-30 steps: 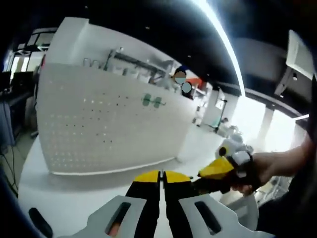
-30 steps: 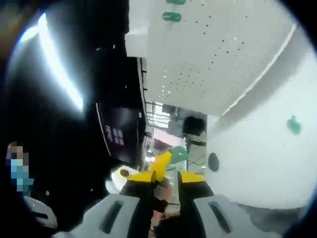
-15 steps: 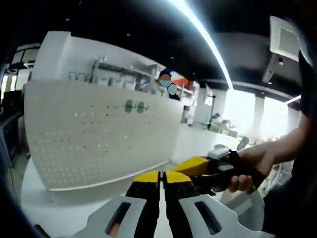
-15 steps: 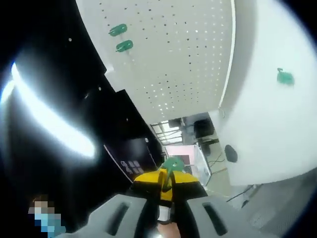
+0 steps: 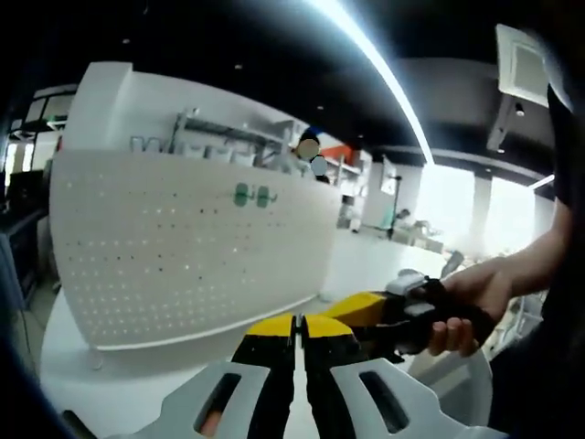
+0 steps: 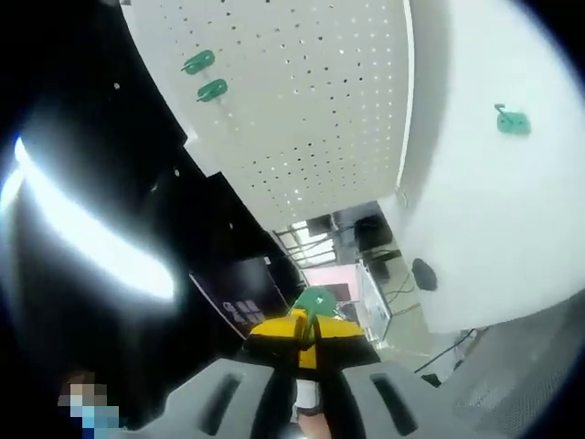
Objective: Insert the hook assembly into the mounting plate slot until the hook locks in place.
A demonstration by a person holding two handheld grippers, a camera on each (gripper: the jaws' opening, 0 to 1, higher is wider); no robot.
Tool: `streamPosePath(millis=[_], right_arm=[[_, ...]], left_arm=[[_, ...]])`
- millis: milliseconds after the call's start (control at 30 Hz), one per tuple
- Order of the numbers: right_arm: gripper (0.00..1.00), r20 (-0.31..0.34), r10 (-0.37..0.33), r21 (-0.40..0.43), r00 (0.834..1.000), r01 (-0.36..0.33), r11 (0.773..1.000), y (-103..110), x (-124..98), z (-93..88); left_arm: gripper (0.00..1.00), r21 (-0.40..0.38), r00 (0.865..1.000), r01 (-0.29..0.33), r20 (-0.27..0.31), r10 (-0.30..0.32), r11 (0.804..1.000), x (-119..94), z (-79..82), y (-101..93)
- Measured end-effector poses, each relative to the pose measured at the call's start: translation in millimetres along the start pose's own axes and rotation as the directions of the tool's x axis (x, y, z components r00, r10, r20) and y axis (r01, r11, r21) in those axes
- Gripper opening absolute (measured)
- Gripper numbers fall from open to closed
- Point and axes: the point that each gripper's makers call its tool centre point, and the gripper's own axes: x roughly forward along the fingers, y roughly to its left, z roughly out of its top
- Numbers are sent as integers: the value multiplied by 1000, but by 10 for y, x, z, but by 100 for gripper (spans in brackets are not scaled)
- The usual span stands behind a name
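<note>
green hook [image 6: 313, 303] pinched between right gripper [image 6: 303, 335] tips

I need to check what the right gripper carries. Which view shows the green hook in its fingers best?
The right gripper view: the green hook sticks up between the closed yellow fingers. The left gripper view shows the right gripper from the side, and I cannot make the hook out there.

two hooks [image 6: 205, 76] sit side by side on the pegboard [image 6: 311, 101], a third hook [image 6: 513, 122] on the table [image 6: 512, 229].
</note>
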Motion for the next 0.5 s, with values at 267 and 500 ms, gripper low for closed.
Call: streamPosePath(millis=[267,500], right_arm=[[0,23,-69,-179,997,72,981,-82,-51,123],[0,36,-136,-387,990,139,912,-64,-62,207]], left_arm=[[3,-29,999,12,-41,-13,999,62,-107,-4],[5,-58,996,22,-86,-26,998,83,-155,-10]])
